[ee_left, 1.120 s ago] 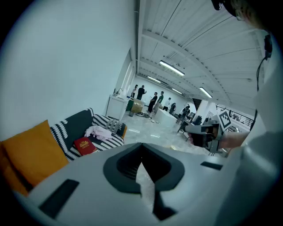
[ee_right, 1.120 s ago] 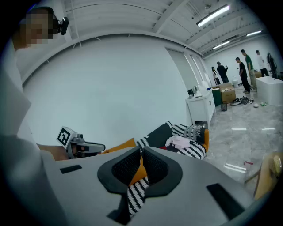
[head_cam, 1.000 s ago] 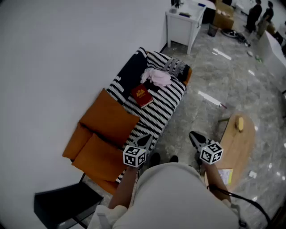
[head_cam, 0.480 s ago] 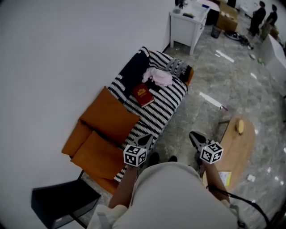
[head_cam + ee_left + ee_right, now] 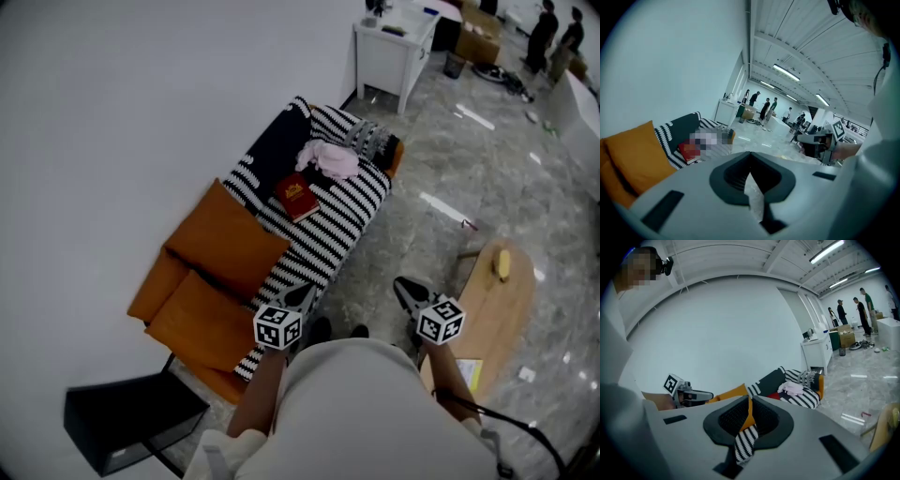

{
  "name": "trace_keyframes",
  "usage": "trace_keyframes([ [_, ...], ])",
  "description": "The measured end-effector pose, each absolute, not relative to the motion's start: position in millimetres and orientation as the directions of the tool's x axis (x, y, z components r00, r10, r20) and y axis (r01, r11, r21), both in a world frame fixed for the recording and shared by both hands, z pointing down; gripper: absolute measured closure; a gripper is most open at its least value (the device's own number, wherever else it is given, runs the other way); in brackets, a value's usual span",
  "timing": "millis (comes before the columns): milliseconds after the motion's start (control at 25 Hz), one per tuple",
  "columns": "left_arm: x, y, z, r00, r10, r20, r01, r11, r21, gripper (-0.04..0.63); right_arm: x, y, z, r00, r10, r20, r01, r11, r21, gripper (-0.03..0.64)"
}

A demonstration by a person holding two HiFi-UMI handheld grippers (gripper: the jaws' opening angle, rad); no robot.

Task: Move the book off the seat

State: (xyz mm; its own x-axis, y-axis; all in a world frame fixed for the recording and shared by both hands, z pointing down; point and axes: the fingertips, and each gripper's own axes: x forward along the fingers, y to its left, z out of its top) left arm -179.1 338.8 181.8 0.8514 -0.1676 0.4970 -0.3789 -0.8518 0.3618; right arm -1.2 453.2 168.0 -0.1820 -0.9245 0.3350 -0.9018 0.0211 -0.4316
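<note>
So, both forearms reach forward from the bottom of the head view, each hand holding its tool out in front and tipped a bit downward. The left gripper (image 5: 302,293) sits lower centre of the frame, its tip over the near edge of the striped throw (image 5: 342,225) on the sofa (image 5: 211,323). The right gripper (image 5: 410,291) is off to its right, over the bare floor (image 5: 422,169) between the sofa and a round wooden worktop (image 5: 502,314).

Writing-wise there isn't much. Each tool's cube carries black-and-white square markers, and the red book (image 5: 297,198) has a gold emblem on its cover, too small to read.

The left gripper's own view shows its jaws pressed together with nothing caught in them, only a thin slit of background. It's the same for the right gripper: jaws closed and empty, with the striped throw and an orange cushion (image 5: 733,392) showing through the crack.

The book is on the seat, well away from both tools. It lies flat on the striped throw in the upper middle of the head view, just below a pink cloth (image 5: 328,159). It also shows at the left of the left gripper view (image 5: 689,151) and as a red sliver in the right one (image 5: 774,396).
</note>
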Motion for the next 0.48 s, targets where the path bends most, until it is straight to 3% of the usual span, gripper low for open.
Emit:
trace_keyframes([
  [480,-171,373,194,0.839,-0.185,0.512,-0.418,-0.822,0.388,0.594,15,486,194,-0.225,-0.898,0.378,-0.9,0.043,-0.434,0.566],
])
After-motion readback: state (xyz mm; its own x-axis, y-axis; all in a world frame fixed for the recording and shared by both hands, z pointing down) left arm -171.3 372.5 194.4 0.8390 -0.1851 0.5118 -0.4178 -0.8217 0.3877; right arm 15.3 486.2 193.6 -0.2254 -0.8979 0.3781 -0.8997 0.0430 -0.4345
